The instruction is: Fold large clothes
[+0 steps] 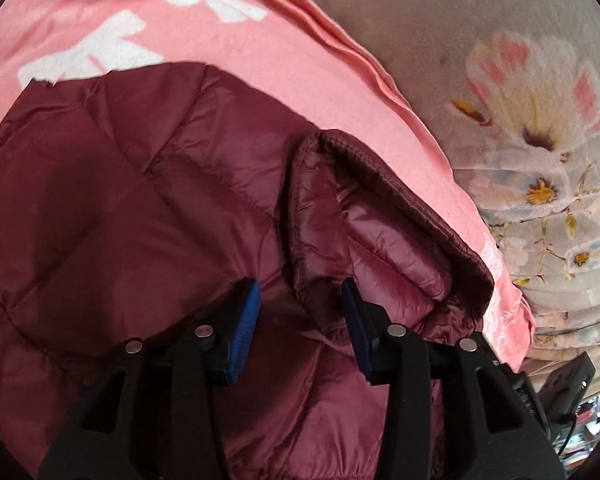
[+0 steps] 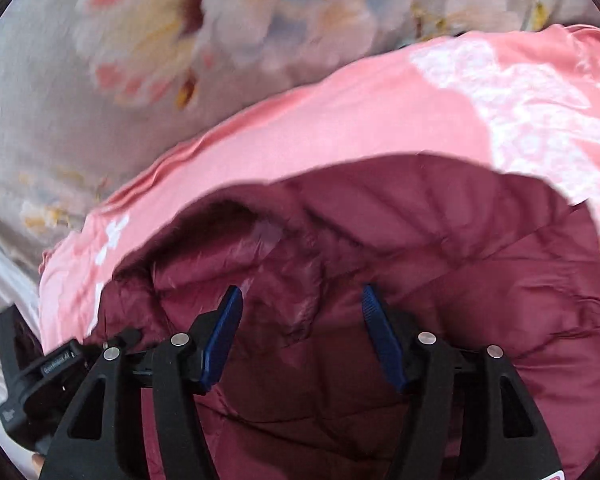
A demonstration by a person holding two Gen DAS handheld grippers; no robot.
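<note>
A maroon quilted puffer jacket lies spread on a pink cloth with white flowers. A doubled-over part of it with a stitched hem shows its shinier inner side. My left gripper hovers open just over the jacket, its right pad beside that hem, with only loose fabric below the gap. In the right wrist view the same jacket fills the lower half. My right gripper stands open above a rumpled fold, and nothing is pinched between its blue pads.
Under the pink cloth lies a grey bedspread printed with large flowers, also seen in the right wrist view. A black device sits at the jacket's edge, and shows in the left wrist view too.
</note>
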